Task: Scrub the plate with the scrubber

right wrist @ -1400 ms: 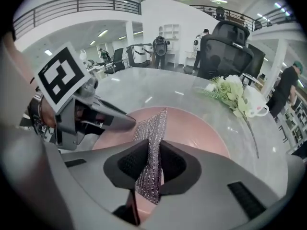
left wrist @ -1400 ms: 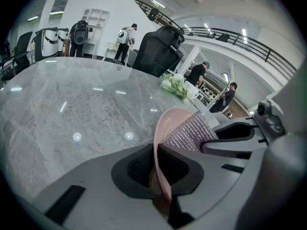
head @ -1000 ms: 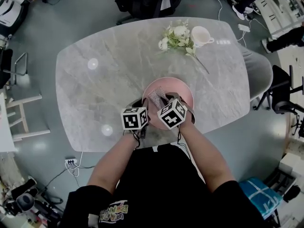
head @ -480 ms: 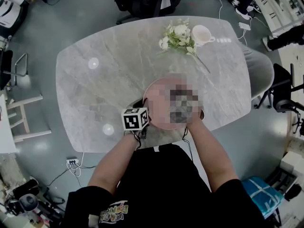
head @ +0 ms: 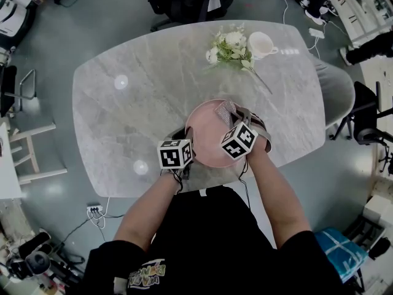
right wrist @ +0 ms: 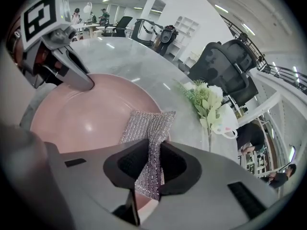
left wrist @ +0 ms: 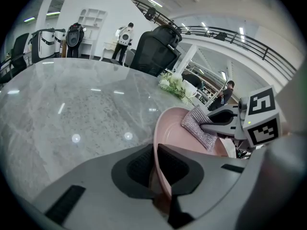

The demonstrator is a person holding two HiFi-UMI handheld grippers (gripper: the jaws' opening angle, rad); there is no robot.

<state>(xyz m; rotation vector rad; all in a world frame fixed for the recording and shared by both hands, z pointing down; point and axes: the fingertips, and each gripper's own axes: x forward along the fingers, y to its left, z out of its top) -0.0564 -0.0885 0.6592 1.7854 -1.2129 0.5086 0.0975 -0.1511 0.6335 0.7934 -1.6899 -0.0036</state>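
Scrubbing seems under way, its remainder unclear: left gripper [left wrist: 156, 164] pinches the near rim of the round pink plate [head: 209, 134], while right gripper [right wrist: 150, 164] pinches the silvery mesh scrubber [right wrist: 148, 126] on its far-right interior.

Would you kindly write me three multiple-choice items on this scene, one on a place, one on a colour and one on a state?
1. Where is the scrubber?
A. against the inside of the plate
B. in a sink
C. in a bucket

2. What colour is the plate?
A. white
B. pink
C. blue

3. What state is the left gripper in?
A. open, above the plate
B. shut on the scrubber
C. shut on the plate's rim

Answers:
1 A: the right gripper view shows it lying in the plate, pinched by the right gripper.
2 B: it looks pink in every view.
3 C: the left gripper view shows the near rim clamped between its jaws.
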